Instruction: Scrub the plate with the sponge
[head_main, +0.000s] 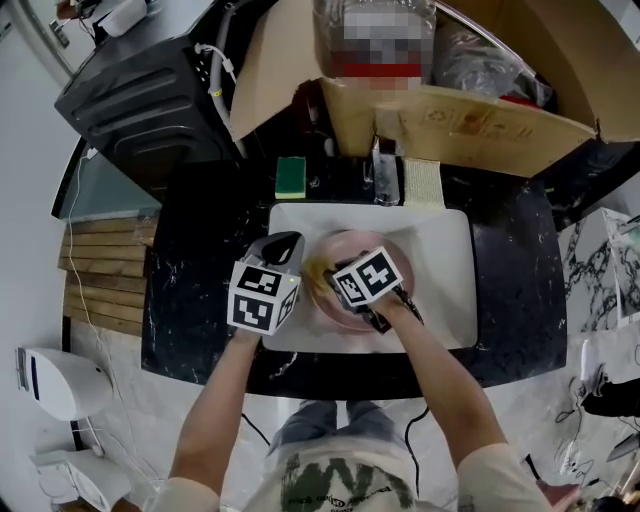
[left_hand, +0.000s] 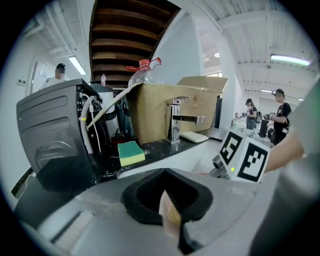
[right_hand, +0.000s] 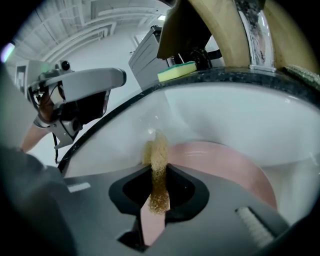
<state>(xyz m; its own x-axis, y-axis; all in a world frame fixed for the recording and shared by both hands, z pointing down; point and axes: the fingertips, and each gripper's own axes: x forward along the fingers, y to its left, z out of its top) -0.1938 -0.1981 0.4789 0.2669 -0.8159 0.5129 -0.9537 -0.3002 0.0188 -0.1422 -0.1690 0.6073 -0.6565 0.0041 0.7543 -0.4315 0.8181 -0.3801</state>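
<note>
The right gripper (right_hand: 157, 192) squeezes a brown sponge (right_hand: 159, 160) against the pink plate (right_hand: 220, 162), which sits in the middle of the white sink (head_main: 440, 250). The left gripper (left_hand: 171, 207) pinches the plate's edge. A green sponge (head_main: 291, 177) lies higher up on the black counter (head_main: 500, 215).

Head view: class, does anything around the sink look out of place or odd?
A green-and-yellow sponge lies unused on the counter, while the right tongs grip a brown scrubbing pad at the pink plate. Nothing looks spilled or damaged.
</note>
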